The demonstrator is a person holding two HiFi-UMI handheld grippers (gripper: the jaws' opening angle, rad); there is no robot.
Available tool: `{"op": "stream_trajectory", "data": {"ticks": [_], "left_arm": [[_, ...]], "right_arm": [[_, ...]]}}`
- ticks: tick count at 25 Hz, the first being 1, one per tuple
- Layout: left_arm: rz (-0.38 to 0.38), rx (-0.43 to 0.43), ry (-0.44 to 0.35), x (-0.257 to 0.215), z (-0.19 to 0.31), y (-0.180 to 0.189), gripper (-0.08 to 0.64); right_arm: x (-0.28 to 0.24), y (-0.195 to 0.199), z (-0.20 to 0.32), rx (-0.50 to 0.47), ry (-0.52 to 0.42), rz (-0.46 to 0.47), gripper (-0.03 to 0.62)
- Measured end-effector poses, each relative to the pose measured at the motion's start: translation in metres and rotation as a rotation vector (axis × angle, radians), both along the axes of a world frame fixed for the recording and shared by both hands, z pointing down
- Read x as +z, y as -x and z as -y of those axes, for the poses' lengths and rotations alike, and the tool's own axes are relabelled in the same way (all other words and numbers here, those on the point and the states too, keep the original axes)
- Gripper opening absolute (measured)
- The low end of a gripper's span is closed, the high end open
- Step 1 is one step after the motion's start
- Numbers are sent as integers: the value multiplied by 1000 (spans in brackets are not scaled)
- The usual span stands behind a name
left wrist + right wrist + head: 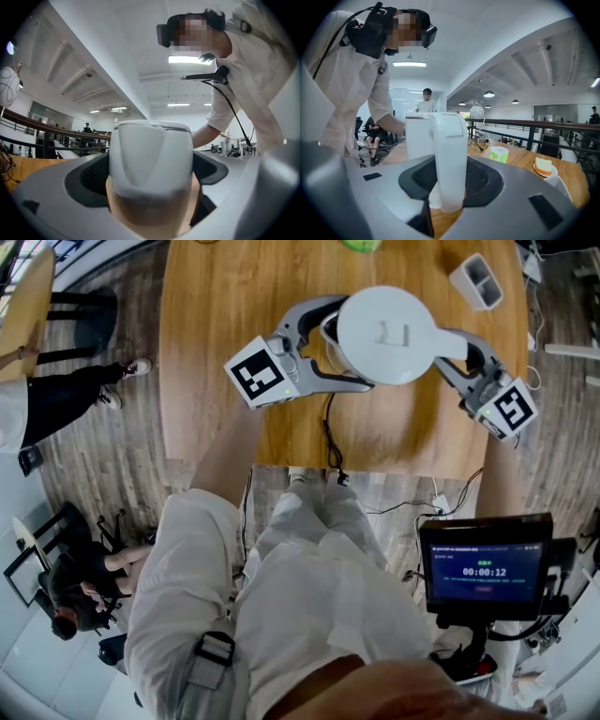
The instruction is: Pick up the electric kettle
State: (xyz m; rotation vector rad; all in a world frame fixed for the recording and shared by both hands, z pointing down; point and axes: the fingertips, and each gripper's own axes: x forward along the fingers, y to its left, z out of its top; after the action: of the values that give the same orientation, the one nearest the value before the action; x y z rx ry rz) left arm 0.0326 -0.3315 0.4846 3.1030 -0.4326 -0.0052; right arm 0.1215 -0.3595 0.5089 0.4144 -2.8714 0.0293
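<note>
A: Step in hand?

B: The grasp, by the look of it, with the lift not yet begun. White kettle (384,334) upright on the wooden worktop (216,352), near the front edge and seemingly resting flat on the wood.

A: Left gripper (330,345)?

B: Clamped, apparently, on the rounded side opposite the handle, with dark fingers (91,176) hard against both flanks and no gap to see.

A: And the right gripper (461,357)?

B: Closed at a middling width on the upright handle (450,159), with fingers (483,178) touching it on either side.

A: Next move, then?

B: Probably a straight rise with both hands together, kept level so as not to twist body against handle. Worth minding the black cable (330,437) trailing from under the kettle over the worktop's edge. Could drag if attached. No telling the weight, nor any water inside.

A: Anything to read?

B: No brand or label legible on the kettle, only a small raised catch on the lid. On the small screen (485,572) low at the right, a timer reading 00:00:12. Smaller lines around it, too fine to read.
</note>
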Motion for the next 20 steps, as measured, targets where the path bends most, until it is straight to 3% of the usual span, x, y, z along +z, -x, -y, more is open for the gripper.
{"op": "stream_trajectory", "data": {"ticks": [11,20], "left_arm": [[-28,0,6,-14,0,1,546],[-24,13,-11,-60,-10,2,546]], "right_arm": [[-19,0,0,28,-21,18,135],[-65,0,-11,25,-61,-2,133]]}}
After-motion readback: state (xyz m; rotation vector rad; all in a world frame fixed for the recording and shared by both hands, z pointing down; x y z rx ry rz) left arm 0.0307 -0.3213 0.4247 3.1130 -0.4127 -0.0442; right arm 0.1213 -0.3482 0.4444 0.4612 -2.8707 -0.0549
